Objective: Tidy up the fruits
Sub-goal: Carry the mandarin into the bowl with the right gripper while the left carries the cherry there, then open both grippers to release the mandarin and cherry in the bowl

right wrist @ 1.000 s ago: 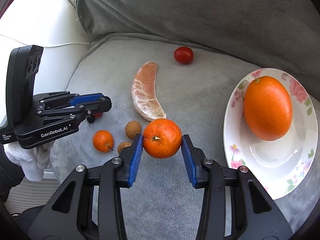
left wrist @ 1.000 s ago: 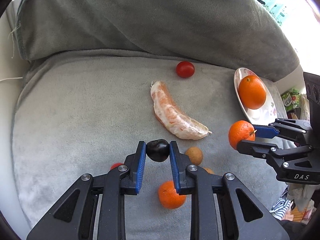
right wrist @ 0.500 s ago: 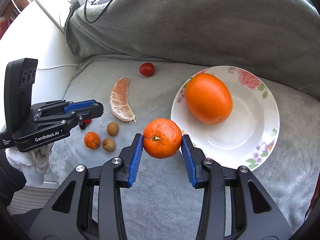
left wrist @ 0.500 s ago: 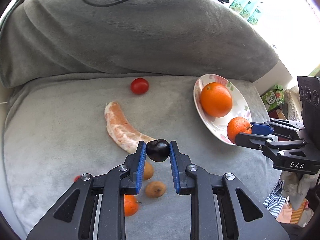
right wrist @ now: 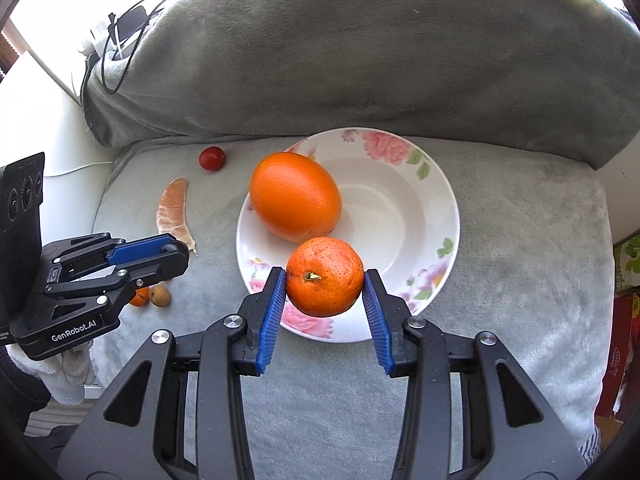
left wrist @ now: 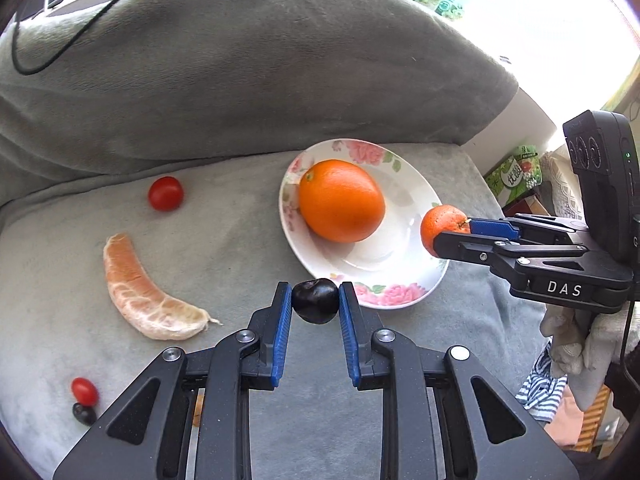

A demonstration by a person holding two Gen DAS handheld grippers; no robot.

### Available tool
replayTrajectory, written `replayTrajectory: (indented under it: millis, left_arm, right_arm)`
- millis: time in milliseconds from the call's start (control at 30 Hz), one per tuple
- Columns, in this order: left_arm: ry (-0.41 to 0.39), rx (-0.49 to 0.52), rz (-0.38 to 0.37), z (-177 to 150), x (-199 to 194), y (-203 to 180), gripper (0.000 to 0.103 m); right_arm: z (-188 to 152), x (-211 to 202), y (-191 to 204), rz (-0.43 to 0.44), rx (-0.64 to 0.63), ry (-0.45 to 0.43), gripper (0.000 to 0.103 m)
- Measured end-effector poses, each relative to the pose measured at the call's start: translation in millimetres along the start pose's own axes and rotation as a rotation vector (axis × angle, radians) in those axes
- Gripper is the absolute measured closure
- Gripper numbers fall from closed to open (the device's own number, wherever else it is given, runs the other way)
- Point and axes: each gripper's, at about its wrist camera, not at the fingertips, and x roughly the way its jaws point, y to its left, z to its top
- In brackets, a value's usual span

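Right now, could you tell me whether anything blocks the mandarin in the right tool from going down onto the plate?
Nothing visible does: the mandarin hangs over the plate's near rim, and the large orange lies farther back, leaving bare plate beside it.

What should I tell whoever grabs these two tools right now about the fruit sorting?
Left tool: shut on the dark plum, near the plate's edge.
Right tool: shut on the tangerine, over the plate.
Done: big orange on the plate.
Left on the cushion: pomelo segment, round tomato, small tomato, dark berry, brown longan, small tangerine.
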Motion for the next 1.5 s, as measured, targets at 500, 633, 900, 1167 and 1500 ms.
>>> replayTrajectory:
  millis: [500,633,900,1167,1500]
  left_arm:
    - [0.036,0.065,-0.021,9,29,-48,0.081]
    - [0.045,0.085,-0.019,9,34,-55,0.081]
    - [0.055,0.086,-0.010,12,40,-60,0.081]
    - [0.057,0.093,-0.006,13,41,-62,0.063]
    - [0.050,0.091,0.010,12,35,-62,0.047]
  right_arm:
    - [9,6,-38,-0.047,0.050,0.007,0.062]
    - [10,7,-41,-0.046,0.054,0.011,0.062]
    - [11,9,-46,-0.042,0.076,0.017,0.061]
    - [12,3,-47,-0.065,0.085,-0.010,0.038]
    - [15,-9,-53,-0.089,0.104,-0.038,0.028]
